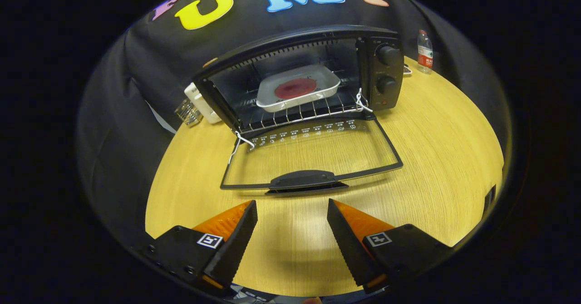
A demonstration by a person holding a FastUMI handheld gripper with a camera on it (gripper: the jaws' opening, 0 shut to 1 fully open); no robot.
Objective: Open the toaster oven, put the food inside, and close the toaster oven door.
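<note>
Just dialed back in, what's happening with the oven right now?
The toaster oven sits on the wooden table with its glass door folded flat down. A white tray holding the reddish food already rests on the rack inside. The tongs are open and empty, hovering just short of the door handle. Only closing the door remains.

You can't read bottle (425,51) label at table's (445,159) far right edge; oven (299,79) hides most of white box (199,102).
</note>
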